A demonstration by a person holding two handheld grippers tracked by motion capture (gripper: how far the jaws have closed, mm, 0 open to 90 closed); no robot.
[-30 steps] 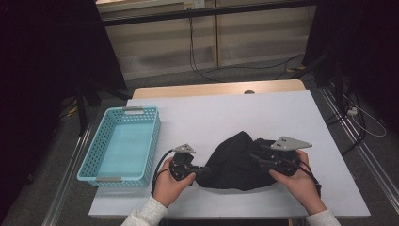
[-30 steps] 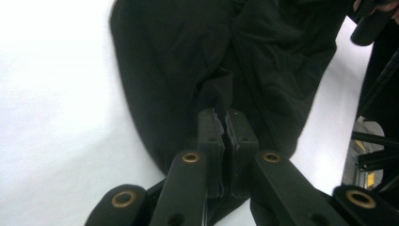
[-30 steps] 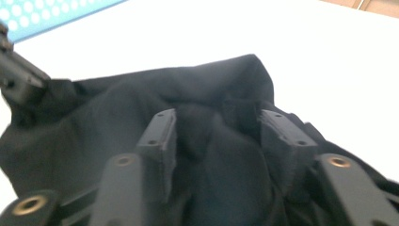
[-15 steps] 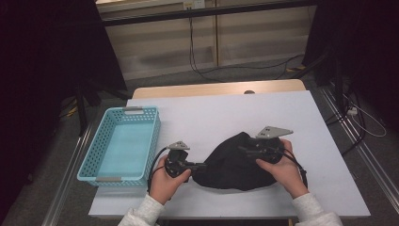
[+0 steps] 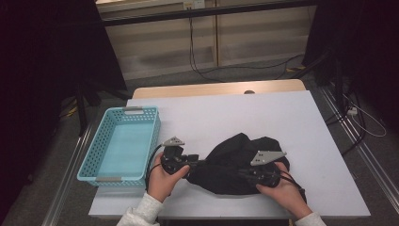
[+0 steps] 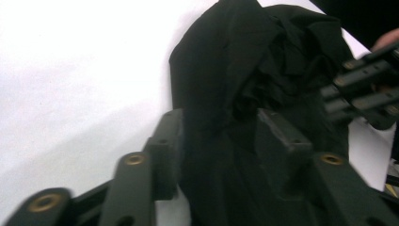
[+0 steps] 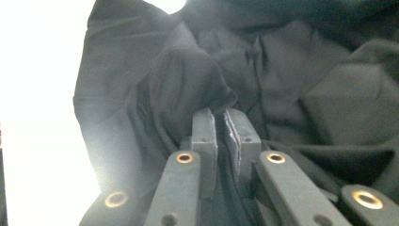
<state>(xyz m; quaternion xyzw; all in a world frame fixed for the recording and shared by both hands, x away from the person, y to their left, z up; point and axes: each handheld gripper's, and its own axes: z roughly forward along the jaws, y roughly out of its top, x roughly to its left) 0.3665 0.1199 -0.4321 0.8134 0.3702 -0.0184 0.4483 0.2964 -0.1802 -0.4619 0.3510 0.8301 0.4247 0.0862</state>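
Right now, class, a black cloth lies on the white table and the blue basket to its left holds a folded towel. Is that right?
Not quite. In the high view the blue basket is empty. The rest holds: the black cloth lies on the white table, with the basket to its left.

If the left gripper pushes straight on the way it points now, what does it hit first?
The black cloth: the left gripper stands open around its near edge, fabric already between the fingers. Beyond the heap, likely the right gripper, though depth is unclear.

Your right gripper has just been closing; its jaws now pinch a fold of the black cloth, bunched ahead on the white table.
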